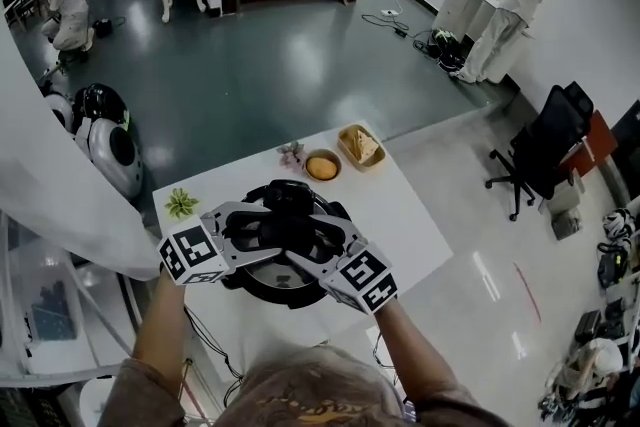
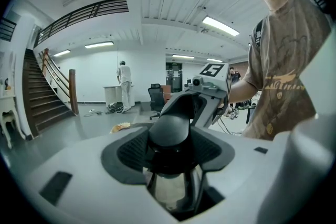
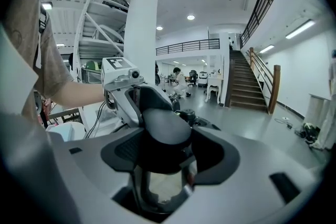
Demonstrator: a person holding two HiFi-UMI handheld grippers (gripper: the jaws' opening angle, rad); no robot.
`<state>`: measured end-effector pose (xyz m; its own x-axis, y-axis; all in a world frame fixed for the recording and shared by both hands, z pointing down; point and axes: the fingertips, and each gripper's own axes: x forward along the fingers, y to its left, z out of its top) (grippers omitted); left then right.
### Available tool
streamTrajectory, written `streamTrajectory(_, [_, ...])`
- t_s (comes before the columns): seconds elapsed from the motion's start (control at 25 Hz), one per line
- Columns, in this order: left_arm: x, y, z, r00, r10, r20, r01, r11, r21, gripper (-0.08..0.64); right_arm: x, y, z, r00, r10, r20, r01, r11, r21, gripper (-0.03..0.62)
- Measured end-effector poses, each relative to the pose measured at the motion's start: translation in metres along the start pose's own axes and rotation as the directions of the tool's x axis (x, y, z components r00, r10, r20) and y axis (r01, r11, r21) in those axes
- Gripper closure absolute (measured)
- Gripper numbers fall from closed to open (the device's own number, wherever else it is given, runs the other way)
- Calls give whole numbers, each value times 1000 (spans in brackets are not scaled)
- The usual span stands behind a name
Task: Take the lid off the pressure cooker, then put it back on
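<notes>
Since the pressure cooker is steel with black plastic fittings, it is judged heavy and rigid. It will not crush, and its polished wall is likely slick. It is set on the white tabletop, toward the edge nearest the person. The lid appears to be on the pot, though whether it is locked cannot be told under the grippers.

The hold is best taken on the two black side handles, not the bare metal, and that is where it is taken. The left handle is clamped between the jaws of the left gripper, with shiny steel showing just below it. The right handle is clamped the same way by the right gripper. Both sets of pads are pressed on the plastic from opposite sides of the cooker.

Whether each handle belongs to the lid or the pot is not resolved. A twist is probably needed before any lift. The lid should then be kept level, as one dipped side could let it slide in the pads.

Beyond the cooker on the far side are a small bowl of orange food and a basket. A green plant sprig lies to the left, apart from the pot.
</notes>
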<state>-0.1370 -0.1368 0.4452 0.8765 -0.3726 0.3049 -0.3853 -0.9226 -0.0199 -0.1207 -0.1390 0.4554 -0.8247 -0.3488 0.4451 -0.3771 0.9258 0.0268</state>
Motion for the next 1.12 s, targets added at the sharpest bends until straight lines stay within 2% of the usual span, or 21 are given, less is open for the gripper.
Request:
streamTrajectory(0.44, [0, -2, 2, 1000, 20, 1, -20, 1000, 17, 304, -3, 1, 2, 1000, 5, 6, -5, 999, -33, 316])
streamTrajectory(0.88, [-15, -10, 37, 998, 54, 14, -54, 998, 29, 304, -22, 8, 34, 999, 25, 20, -23, 997, -67, 318])
streamTrajectory(1.12, [-19, -22, 56, 998, 59, 13, -59, 996, 66, 304, -39, 14, 47, 999, 8, 46, -4, 996, -84, 318])
